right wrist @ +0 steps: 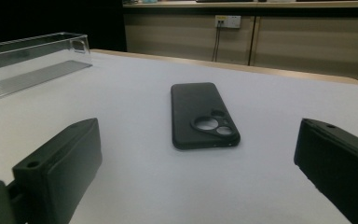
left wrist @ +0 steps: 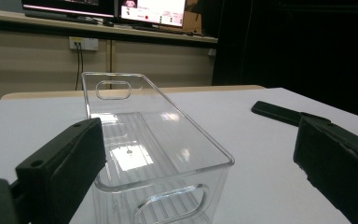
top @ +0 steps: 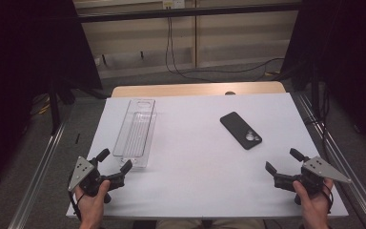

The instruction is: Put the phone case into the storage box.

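Two hand-held grippers wait at the table's (top: 195, 157) near edge
Left gripper (top: 116, 161) released before clear bin (top: 136, 131); right gripper (top: 282, 161) released, facing black phone (top: 240, 130), likely lined up for pickup

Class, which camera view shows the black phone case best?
The right gripper view: the phone case lies close, whole, lens holes clear. The high view shows it small; the left gripper view catches just a thin edge behind a jaw.

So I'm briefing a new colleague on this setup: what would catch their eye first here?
Probably the long clear plastic bin lying empty on the left of the white table, and the black phone case lying camera-holes up on the right. Near the front edge, the left gripper and right gripper wait, jaws open.
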{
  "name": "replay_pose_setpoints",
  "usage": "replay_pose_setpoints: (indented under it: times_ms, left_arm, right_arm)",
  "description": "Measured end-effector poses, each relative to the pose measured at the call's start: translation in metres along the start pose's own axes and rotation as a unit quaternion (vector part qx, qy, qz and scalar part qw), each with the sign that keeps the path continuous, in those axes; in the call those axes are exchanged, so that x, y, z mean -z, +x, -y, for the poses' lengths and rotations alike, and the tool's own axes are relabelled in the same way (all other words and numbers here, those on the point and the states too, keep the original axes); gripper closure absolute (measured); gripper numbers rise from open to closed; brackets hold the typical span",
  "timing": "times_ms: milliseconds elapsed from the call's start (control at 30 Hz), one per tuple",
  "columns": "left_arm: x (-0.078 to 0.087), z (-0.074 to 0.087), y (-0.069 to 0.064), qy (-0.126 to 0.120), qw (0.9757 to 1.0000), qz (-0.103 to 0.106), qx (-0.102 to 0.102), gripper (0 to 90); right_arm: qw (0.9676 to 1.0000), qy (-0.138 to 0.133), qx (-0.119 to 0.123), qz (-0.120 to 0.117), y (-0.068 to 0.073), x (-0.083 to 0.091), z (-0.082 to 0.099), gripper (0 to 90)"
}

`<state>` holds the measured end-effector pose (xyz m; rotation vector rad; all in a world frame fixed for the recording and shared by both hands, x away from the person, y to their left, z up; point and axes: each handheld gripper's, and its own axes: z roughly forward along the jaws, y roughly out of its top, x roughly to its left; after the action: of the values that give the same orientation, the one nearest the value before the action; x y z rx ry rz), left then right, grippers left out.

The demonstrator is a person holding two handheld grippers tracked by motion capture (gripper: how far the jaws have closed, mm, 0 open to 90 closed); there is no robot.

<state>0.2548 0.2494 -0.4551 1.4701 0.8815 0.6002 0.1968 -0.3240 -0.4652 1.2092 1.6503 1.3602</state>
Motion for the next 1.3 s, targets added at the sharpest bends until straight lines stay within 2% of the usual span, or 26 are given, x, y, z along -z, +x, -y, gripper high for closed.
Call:
replay_pose_setpoints:
  times_ms: [33, 233, 367, 433, 500, 533, 633, 700, 733, 900, 933, 967, 1033, 1067, 1100, 1167, 1200, 1300]
  left_arm:
    - [-0.001, 0.0, 0.0, 0.0, 1.0, 0.0, 0.001, 2.2]
    - [-0.001, 0.0, -0.003, 0.007, 1.0, 0.001, -0.001, 2.3]
    - [-0.001, 0.0, -0.005, 0.008, 1.0, 0.0, 0.001, 2.7]
    - [0.0, 0.0, -0.005, 0.012, 0.9999, -0.001, -0.005, 2.7]
    - [0.0, 0.0, -0.006, 0.013, 0.9999, 0.001, -0.006, 2.7]
    - [0.0, 0.001, -0.007, 0.01, 0.9999, 0.003, 0.001, 2.7]
    - [0.003, 0.001, -0.008, 0.012, 0.9999, -0.002, -0.005, 2.7]
    - [0.003, 0.001, -0.008, 0.011, 0.9999, 0.002, -0.003, 2.7]
    - [0.004, 0.001, -0.008, 0.01, 0.9999, 0.0, 0.002, 2.7]
    - [0.003, 0.002, -0.007, 0.016, 0.9998, 0.007, -0.006, 2.7]
    - [0.002, 0.002, -0.007, 0.016, 0.9999, 0.002, -0.005, 2.7]
    - [0.001, 0.002, -0.008, 0.014, 0.9999, 0.007, 0.0, 2.7]
    - [0.001, 0.002, -0.007, 0.016, 0.9998, 0.005, -0.006, 2.7]
    - [0.0, 0.002, -0.006, 0.016, 0.9998, 0.01, 0.003, 2.7]
    - [-0.001, 0.002, -0.007, 0.014, 0.9998, 0.007, 0.009, 2.7]
    - [-0.001, 0.001, -0.007, 0.016, 0.9998, 0.007, -0.005, 2.7]
    - [-0.002, 0.001, -0.007, 0.009, 0.9999, 0.005, 0.003, 2.7]
    - [-0.002, 0.001, -0.007, 0.009, 0.9999, 0.005, 0.003, 2.7]
  right_arm:
    - [1.0, 0.0, 0.006, 0.0, 0.0, 0.001, 0.0, 0.5]
    - [1.0, 0.004, -0.006, -0.004, -0.001, 0.002, 0.001, 0.1]
    - [1.0, 0.005, -0.004, -0.006, -0.001, 0.002, 0.002, 0.0]
    - [0.9999, 0.009, -0.007, -0.007, -0.001, 0.001, 0.002, 0.0]
    - [0.9999, 0.008, -0.005, -0.008, -0.001, 0.001, 0.003, 0.0]
    - [0.9999, 0.007, -0.003, -0.007, 0.0, 0.0, 0.003, 0.0]
    - [0.9999, 0.01, -0.004, -0.011, 0.002, 0.0, 0.002, 0.0]
    - [0.9999, 0.009, -0.003, -0.013, 0.003, 0.0, 0.002, 0.0]
    - [0.9998, 0.01, -0.001, -0.017, 0.005, -0.001, 0.001, 0.0]
    - [0.9998, 0.008, 0.004, -0.017, 0.009, -0.004, 0.0, 0.0]
    - [0.9998, 0.008, 0.005, -0.019, 0.01, -0.007, 0.0, 0.0]
    - [0.9998, 0.008, 0.005, -0.019, 0.01, -0.007, 0.0, 0.0]
    - [0.9997, 0.008, 0.009, -0.022, 0.011, -0.011, -0.001, 0.0]
    - [0.9996, 0.01, 0.008, -0.024, 0.011, -0.013, -0.001, 0.0]
    - [0.9996, 0.011, 0.007, -0.025, 0.011, -0.013, -0.002, 0.0]
    - [0.9996, 0.01, 0.008, -0.026, 0.011, -0.016, -0.002, 0.0]
    - [0.9995, 0.012, 0.008, -0.028, 0.011, -0.016, -0.003, 0.0]
    - [0.9995, 0.011, 0.012, -0.025, 0.01, -0.021, -0.006, 0.0]
